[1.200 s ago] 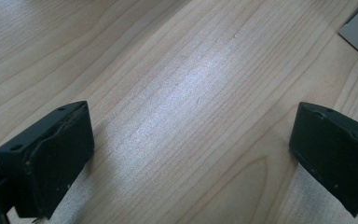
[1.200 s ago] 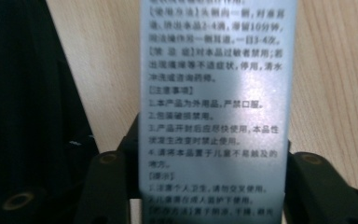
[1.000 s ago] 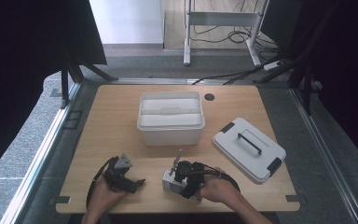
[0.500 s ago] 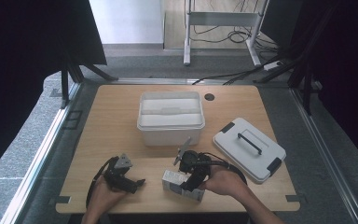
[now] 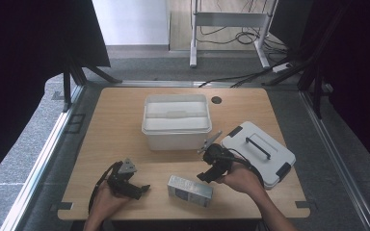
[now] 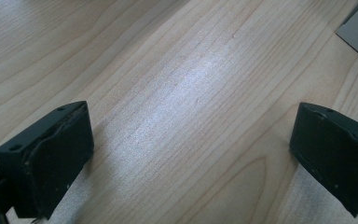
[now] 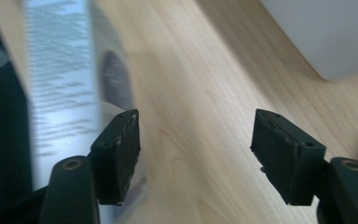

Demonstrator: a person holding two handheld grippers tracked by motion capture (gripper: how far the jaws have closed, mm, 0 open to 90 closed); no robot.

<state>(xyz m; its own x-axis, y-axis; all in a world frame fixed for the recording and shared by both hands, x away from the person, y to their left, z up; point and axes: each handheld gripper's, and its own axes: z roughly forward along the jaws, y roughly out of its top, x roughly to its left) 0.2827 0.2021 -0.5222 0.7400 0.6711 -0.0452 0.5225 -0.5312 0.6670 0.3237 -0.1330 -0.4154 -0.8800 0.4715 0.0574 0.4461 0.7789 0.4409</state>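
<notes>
On the near left of the desk, reading left to right:

left gripper (image 5: 136, 189): rests low near the desk's front edge, jaws spread wide with nothing between them; in the left gripper view just bare wood grain under the black ridged pads.
desk (image 5: 111, 125): pale wood-grain top, matte with a soft sheen, rounded corners, cable hole at the far side.
small box (image 5: 190, 190): silvery-grey rectangular carton with printed text, lying flat near the front edge between the two grippers, touching neither.
open tub (image 5: 176, 121): translucent white plastic bin, rectangular with rounded rim, at desk centre, well behind the small box; something white lies inside, can't tell what.
right gripper (image 5: 205, 176): just right of the small box, jaws have just been opening, now roughly halfway and empty; right gripper view shows the carton's printed face blurred beside the left pad, only wood between the pads.
tub lid (image 5: 258, 153): white plastic, flat, with black handle and black clips, lying skewed at the right, off the open tub.
step: my read is the carton has been let go on the desk and the right hand is clearing away.
next: likely a re-grip of the carton or a reach for the tub lid; needs the jaws squared to the target first.
</notes>
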